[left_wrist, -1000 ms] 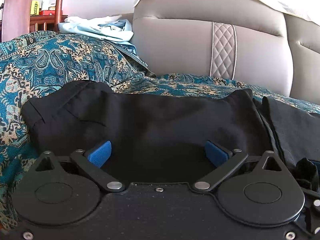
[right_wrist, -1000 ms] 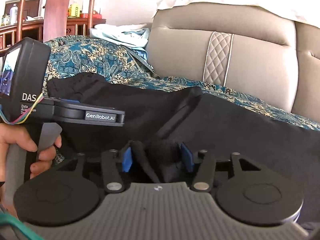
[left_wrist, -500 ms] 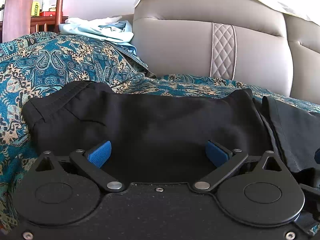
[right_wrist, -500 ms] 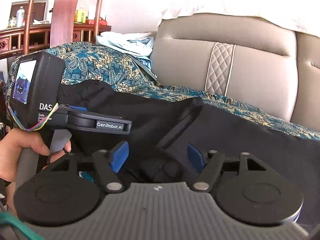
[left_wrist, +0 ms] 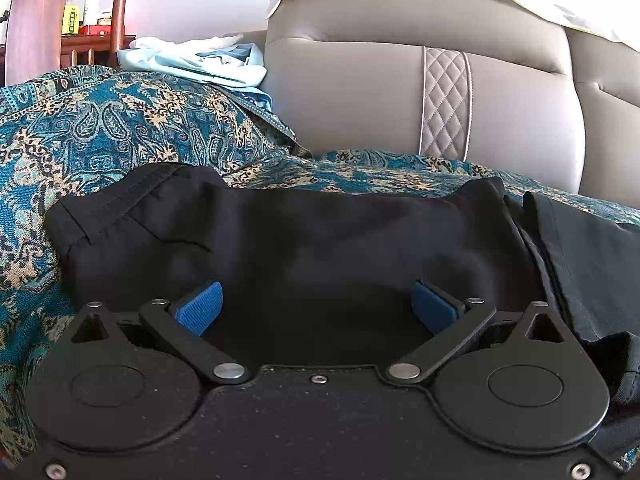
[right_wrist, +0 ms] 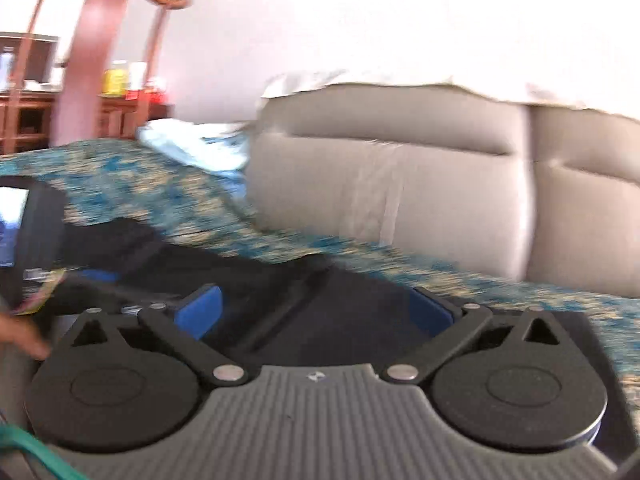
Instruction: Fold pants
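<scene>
Black pants [left_wrist: 304, 240] lie spread across a teal paisley throw [left_wrist: 100, 132] on the sofa seat, waistband at the left, with a folded layer on the right [left_wrist: 588, 264]. My left gripper [left_wrist: 316, 308] hovers low over the pants, open, with only flat cloth showing in the gap between its blue pads [left_wrist: 200, 312]. The right wrist view is blurred by motion. In it my right gripper [right_wrist: 316, 310] has its jaws opening wide. The pants [right_wrist: 352, 312] lie beyond and below its pads, and neither pad presses on them.
A grey leather sofa back [left_wrist: 380, 100] rises just behind the pants. Light blue clothes [left_wrist: 196, 60] are piled at the back left, before a wooden chair frame [left_wrist: 40, 20]. In the right wrist view, the left gripper's body [right_wrist: 32, 232] and a hand [right_wrist: 20, 336] sit close on the left.
The right gripper opened and let go of the bunch of black cloth it held, then tilted upward and drew away. The left gripper stayed still; the folded layer at its right settled flatter.
</scene>
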### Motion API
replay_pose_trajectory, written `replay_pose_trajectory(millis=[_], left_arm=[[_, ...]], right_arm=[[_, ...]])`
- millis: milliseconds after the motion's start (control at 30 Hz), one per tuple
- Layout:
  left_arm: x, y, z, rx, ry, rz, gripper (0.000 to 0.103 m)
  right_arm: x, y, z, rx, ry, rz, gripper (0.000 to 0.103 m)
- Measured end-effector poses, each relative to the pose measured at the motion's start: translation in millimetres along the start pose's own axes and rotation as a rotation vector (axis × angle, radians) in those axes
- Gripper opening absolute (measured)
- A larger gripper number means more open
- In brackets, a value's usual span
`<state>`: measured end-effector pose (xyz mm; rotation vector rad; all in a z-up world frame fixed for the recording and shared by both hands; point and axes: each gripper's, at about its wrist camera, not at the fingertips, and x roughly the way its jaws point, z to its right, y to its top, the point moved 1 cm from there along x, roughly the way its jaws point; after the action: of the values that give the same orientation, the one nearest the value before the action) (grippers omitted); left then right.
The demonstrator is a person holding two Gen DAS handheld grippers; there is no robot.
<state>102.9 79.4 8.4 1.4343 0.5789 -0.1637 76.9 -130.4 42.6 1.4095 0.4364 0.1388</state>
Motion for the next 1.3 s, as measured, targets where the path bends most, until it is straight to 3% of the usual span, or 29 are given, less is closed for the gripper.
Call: replay_pose_trajectory(millis=[133,233,333,433,633,800,933,1133,1300], left_arm=[[0.0,-0.2,0.2,0.0,0.0,0.0,0.102],[-0.9,0.1,0.5,0.003,0.005,0.0,0.102],[-6.4,2.4,3.3,0.002,0.024,0.003,0.099],[-16.6,5.7,3.8,-0.044,-0.027,0.02,0.098],[-45.1,14.0,27.3,0.033,-0.116,0.159,0.098],[-50.9,13.6,54.1,0.091,-0.183,0.177,0.089],[-53.2,5.7,76.5,0.165,-0.204,0.183,0.074],[-55.6,-10.6,96.1,0.185,-0.248,0.126,0.048],[-51.7,-21.8,106.0,0.196,-0.244,0.079,0.04]], right_arm=[[7.7,-5.5,12.6,0.018,-0.142,-0.021,0.103],[14.6,-13.8,18.6,0.015,-0.198,-0.066,0.103],[17.5,-22.0,18.5,0.008,-0.192,-0.108,0.103],[20.9,-29.2,15.1,-0.026,-0.146,-0.157,0.103],[22.1,-28.1,19.9,-0.007,-0.061,-0.214,0.103],[10.3,-15.2,60.5,0.058,-0.202,-0.197,0.103],[-1.6,-18.4,89.1,0.15,-0.285,-0.202,0.103],[-5.9,-36.3,93.3,0.118,-0.343,-0.23,0.103],[-3.4,-46.0,87.3,0.064,-0.345,-0.242,0.103]])
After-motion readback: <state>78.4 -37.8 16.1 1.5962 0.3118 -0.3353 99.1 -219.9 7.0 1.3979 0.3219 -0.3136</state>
